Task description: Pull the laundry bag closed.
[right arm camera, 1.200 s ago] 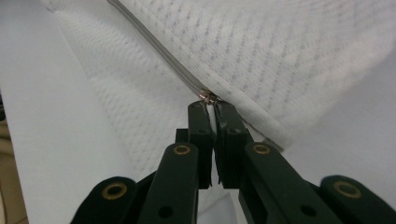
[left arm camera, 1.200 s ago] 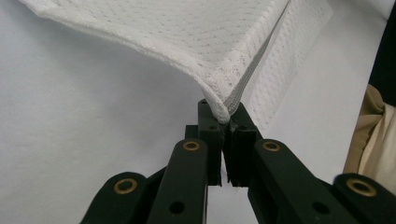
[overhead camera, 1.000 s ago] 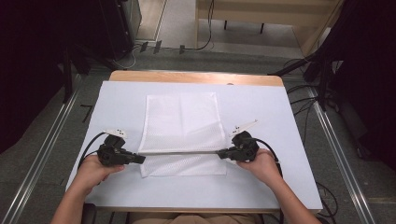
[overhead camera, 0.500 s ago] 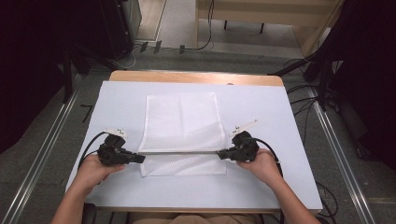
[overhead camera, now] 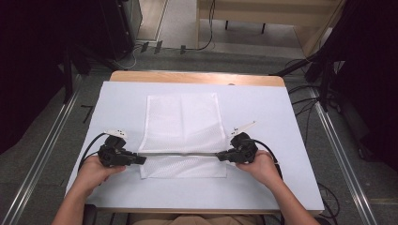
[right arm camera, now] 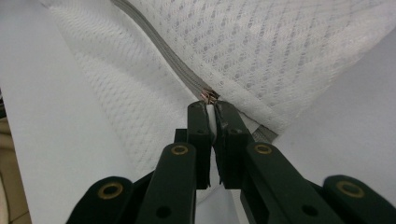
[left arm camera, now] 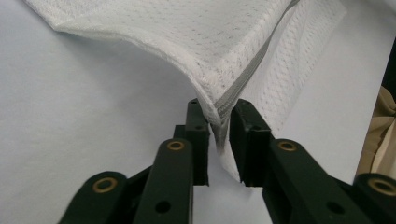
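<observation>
A white mesh bag (overhead camera: 180, 124) lies flat on the table, its grey zipper (overhead camera: 180, 153) stretched in a straight line between my two grippers. My left gripper (overhead camera: 141, 159) is at the zipper's left end. Its jaws have just been opening, and the bag's corner (left arm camera: 233, 56) still sits loosely in the gap of the left gripper (left arm camera: 217, 109). My right gripper (overhead camera: 219, 157) is at the zipper's right end. In the right gripper view, the gripper (right arm camera: 211, 109) is shut on the white pull tab just behind the coppery slider (right arm camera: 210, 97).
The table (overhead camera: 281, 140) has a white top with a wooden strip along its far edge. Dark equipment, cables and metal rails stand around it on the floor. Both forearms come in over the near edge.
</observation>
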`<state>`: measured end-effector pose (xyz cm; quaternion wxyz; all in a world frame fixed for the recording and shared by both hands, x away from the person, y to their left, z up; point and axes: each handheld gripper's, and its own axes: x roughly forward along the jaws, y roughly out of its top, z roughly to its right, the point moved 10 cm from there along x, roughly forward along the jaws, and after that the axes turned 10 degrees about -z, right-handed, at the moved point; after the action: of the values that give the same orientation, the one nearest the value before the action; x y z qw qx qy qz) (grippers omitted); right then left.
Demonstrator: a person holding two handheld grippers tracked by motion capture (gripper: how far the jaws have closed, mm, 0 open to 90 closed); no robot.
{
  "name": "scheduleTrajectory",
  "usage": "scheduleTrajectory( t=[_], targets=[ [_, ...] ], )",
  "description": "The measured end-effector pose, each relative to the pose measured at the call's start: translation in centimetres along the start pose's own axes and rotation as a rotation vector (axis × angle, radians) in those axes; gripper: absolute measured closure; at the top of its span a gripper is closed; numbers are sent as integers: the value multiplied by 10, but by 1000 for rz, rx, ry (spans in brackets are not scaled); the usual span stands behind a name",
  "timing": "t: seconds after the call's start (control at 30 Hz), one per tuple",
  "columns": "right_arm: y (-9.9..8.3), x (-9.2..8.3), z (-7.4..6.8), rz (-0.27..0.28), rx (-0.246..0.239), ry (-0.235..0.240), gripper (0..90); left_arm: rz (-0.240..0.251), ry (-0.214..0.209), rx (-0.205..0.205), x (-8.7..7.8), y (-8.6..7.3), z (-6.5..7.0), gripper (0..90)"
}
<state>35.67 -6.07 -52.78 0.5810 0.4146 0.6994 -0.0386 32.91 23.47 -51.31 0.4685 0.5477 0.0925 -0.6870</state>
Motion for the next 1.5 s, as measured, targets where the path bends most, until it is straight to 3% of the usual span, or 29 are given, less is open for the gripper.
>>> scheduleTrajectory(
  t=[0.17,0.3,0.4,0.63,0.73,0.87,1.3,1.5],
  targets=[
    [3,-1,-1,18,4,-2,788,6,6,9,1,1,1,620],
    [6,-3,1,49,-12,-23,729,27,35,-10,0,4,-4,506],
    [8,-6,3,78,-20,-43,639,59,55,-14,-3,6,-6,465],
    [10,-11,5,120,-5,-43,581,145,99,-32,-13,13,-14,392],
    [12,-14,8,150,-9,-65,490,167,119,-44,-17,14,-18,371],
    [12,-15,19,165,-10,-118,442,195,153,-61,-22,15,-24,369],
    [4,-32,57,219,93,-238,359,253,211,-140,-37,10,-44,365],
    [-1,-40,79,252,146,-294,325,252,236,-165,-39,8,-50,362]
  ],
)
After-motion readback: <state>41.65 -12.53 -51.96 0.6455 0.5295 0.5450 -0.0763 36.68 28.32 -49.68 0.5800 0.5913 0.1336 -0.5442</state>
